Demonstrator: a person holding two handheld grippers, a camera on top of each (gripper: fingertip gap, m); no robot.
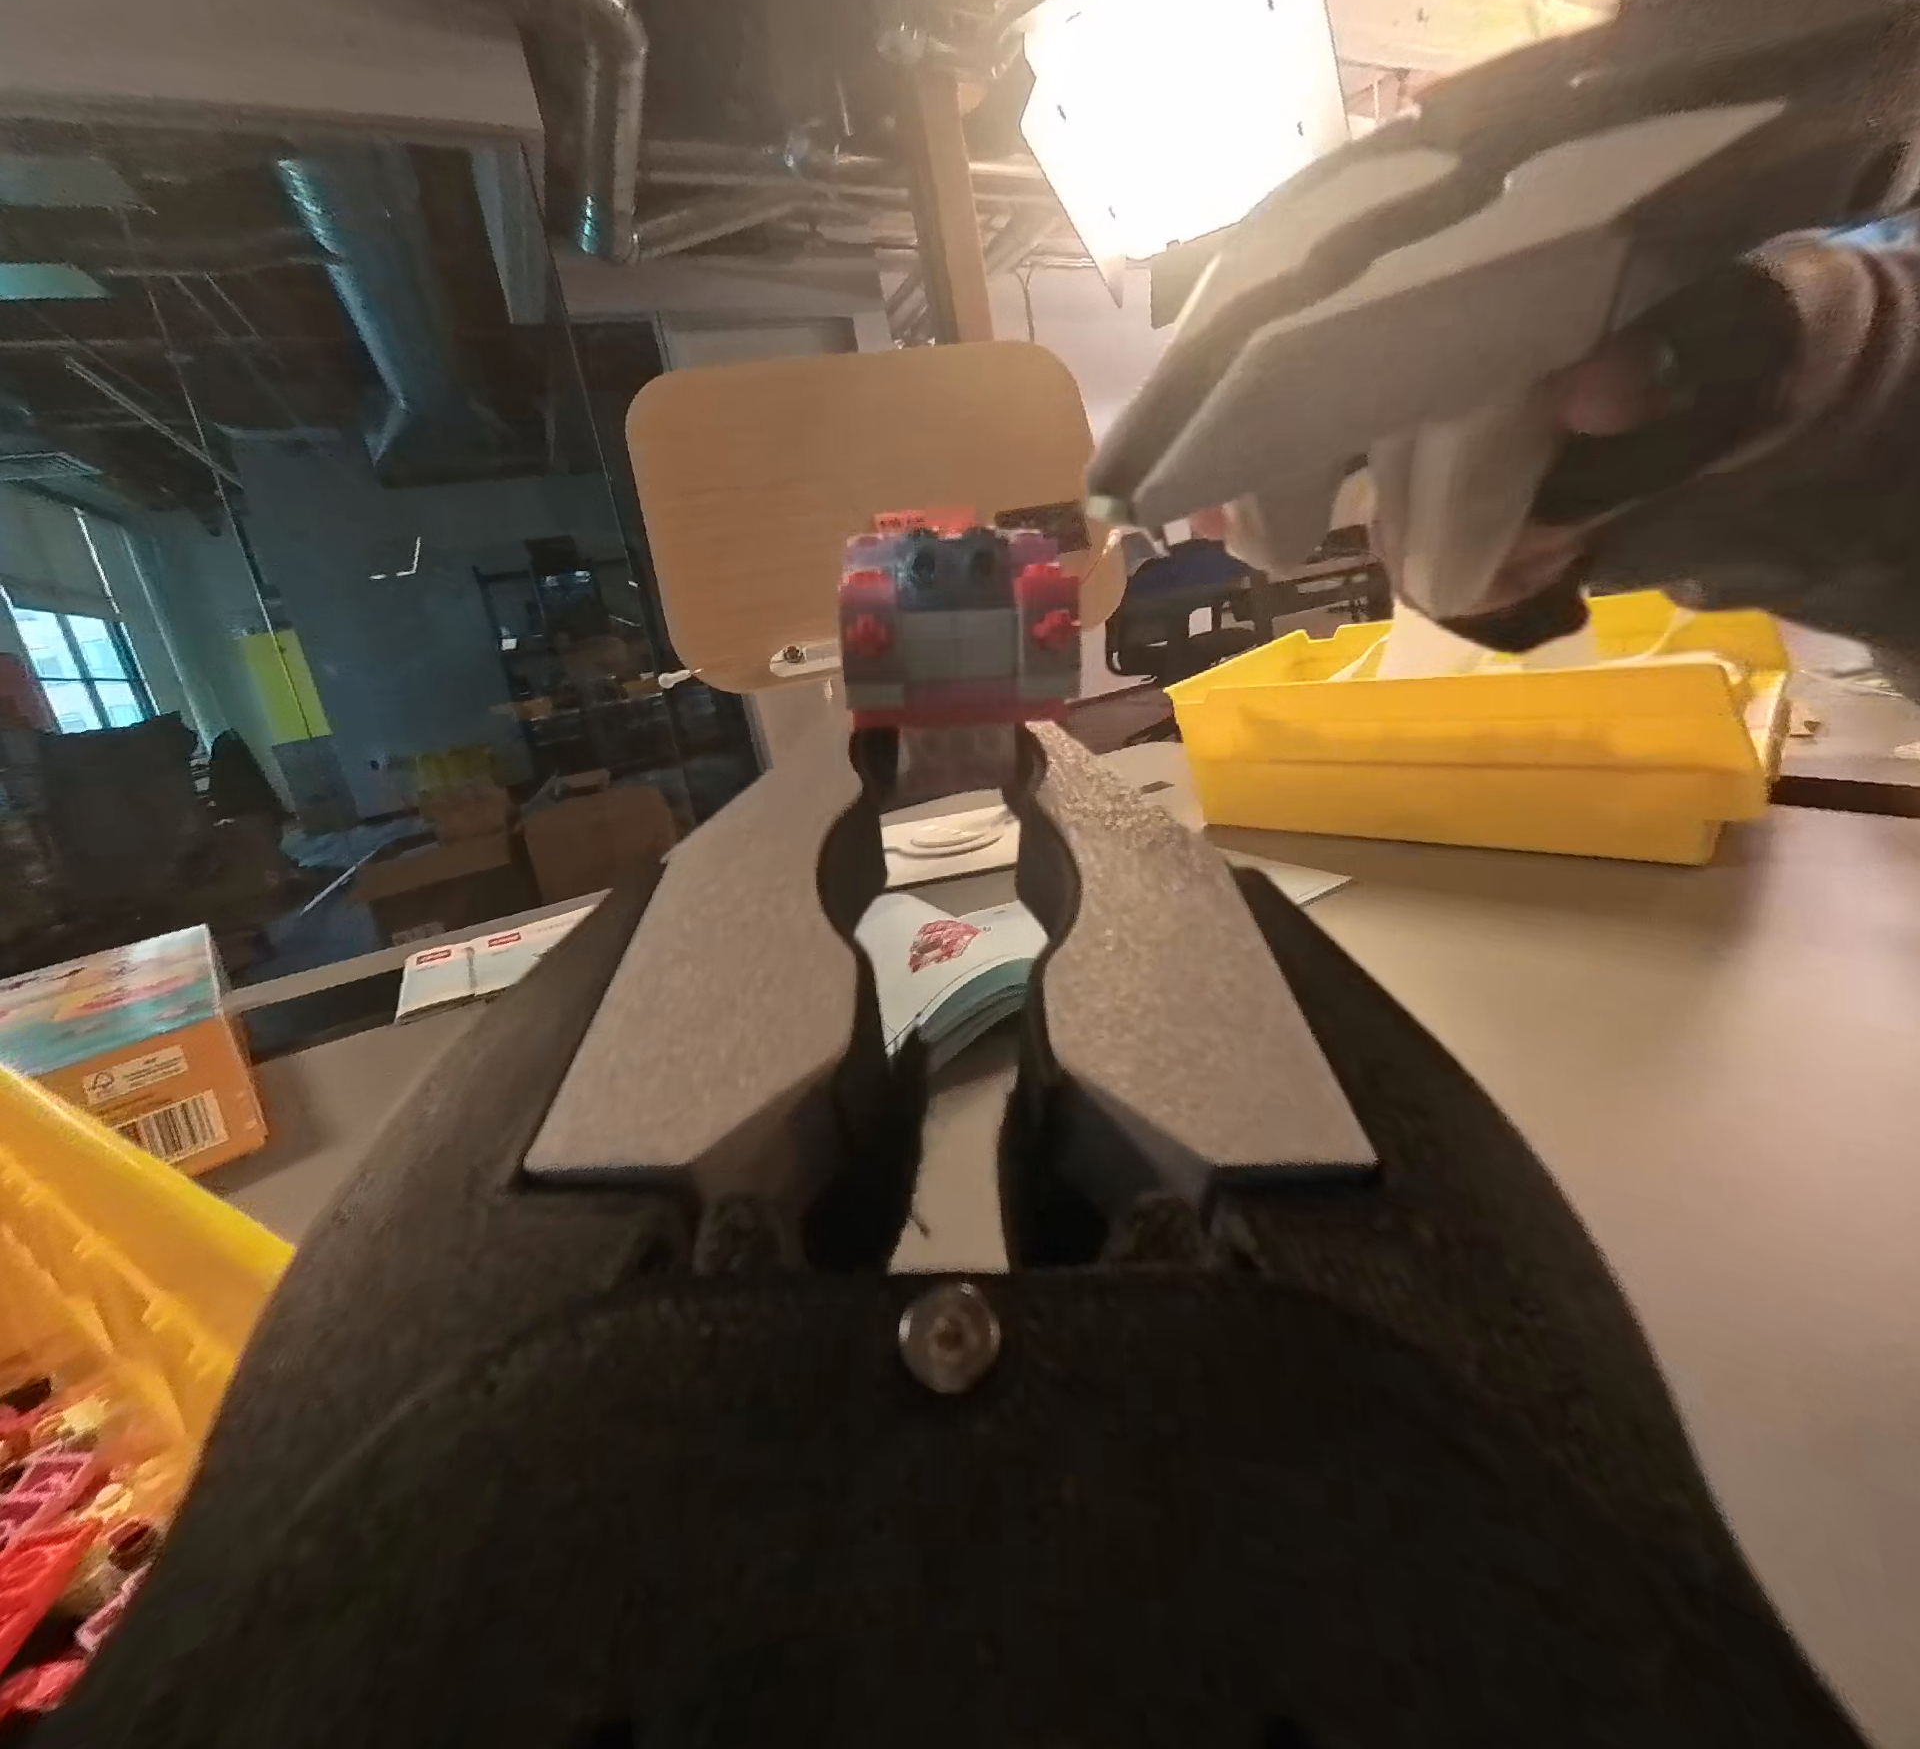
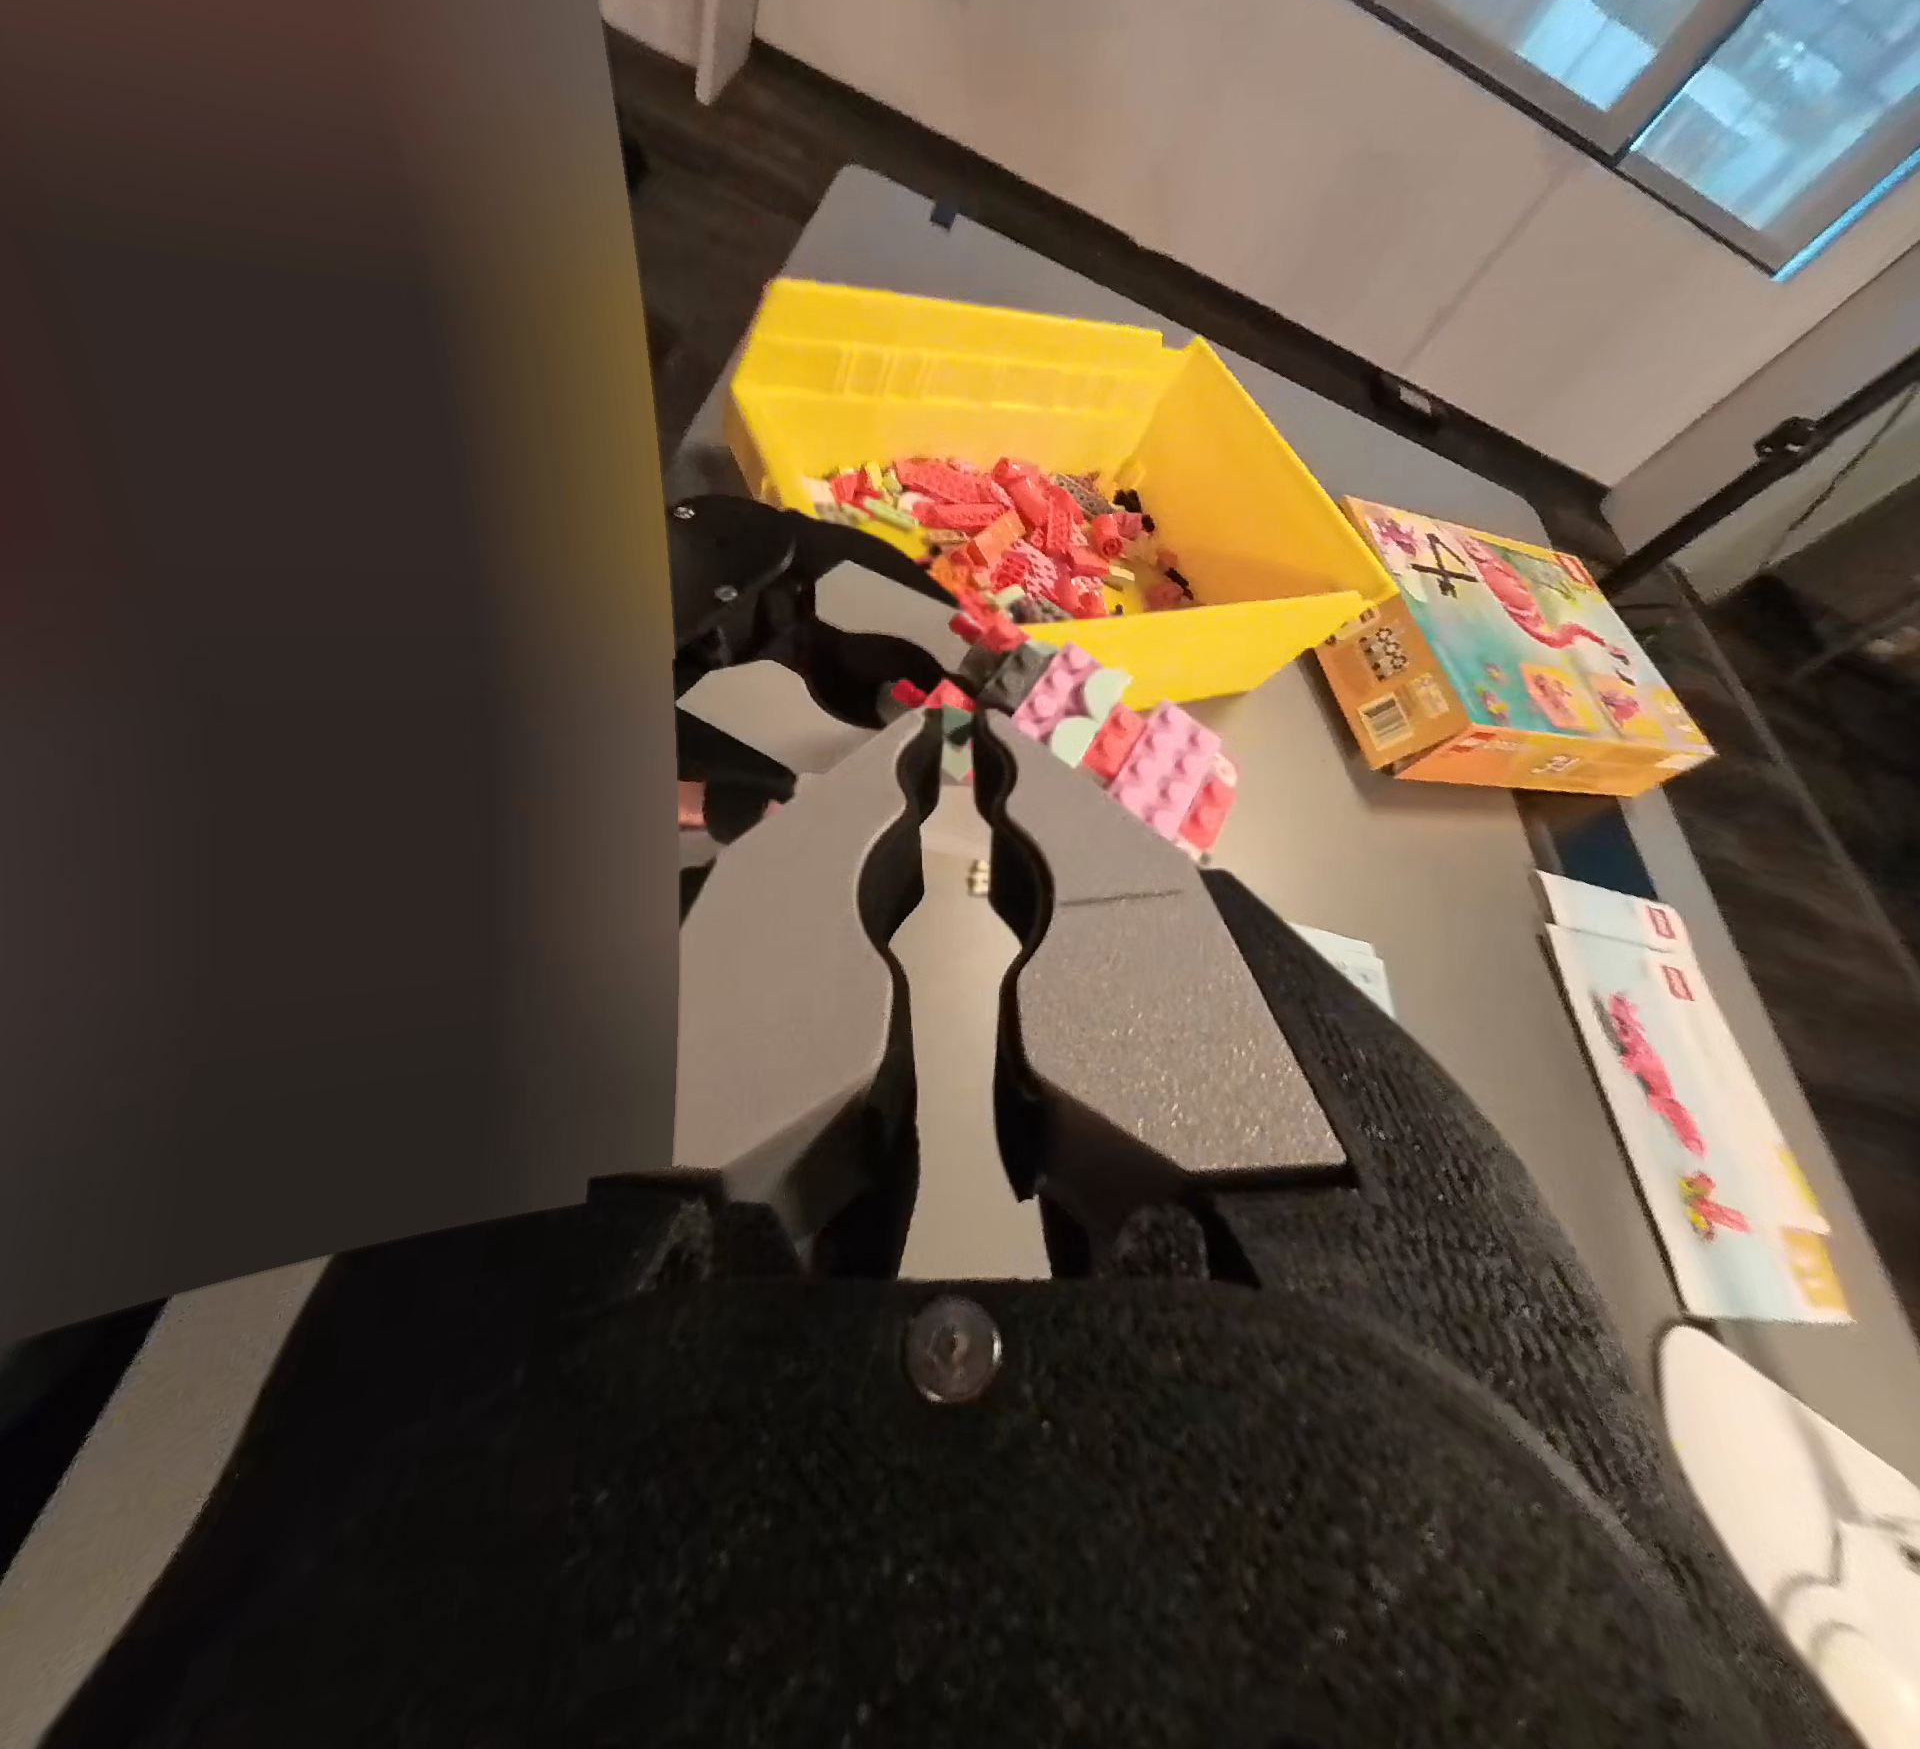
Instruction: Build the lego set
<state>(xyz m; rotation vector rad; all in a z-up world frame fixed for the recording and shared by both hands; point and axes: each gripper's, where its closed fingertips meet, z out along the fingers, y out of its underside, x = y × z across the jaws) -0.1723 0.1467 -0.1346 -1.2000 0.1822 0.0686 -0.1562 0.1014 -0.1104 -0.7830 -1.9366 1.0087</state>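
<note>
My left gripper (image 1: 951, 743) is shut on a brick assembly (image 1: 956, 629) of grey, red and bluish bricks and holds it up in the air above the table. In the right wrist view the same assembly (image 2: 1132, 743) shows lilac, pink, black and mint bricks, with the left gripper (image 2: 935, 660) clamped on its near end. My right gripper (image 2: 951, 733) is shut on a small mint-green brick piece (image 2: 954, 749) and its tips sit right at the assembly's end. In the left wrist view the right gripper (image 1: 1107, 499) reaches in from the upper right, just above the assembly.
A yellow bin (image 2: 1247, 494) of loose pink and red bricks stands on the grey table (image 2: 1403, 868), also at lower left (image 1: 104, 1232). A second yellow bin (image 1: 1455, 754) is at the right. A printed box (image 2: 1507, 660) and instruction booklets (image 2: 1683, 1107) lie nearby.
</note>
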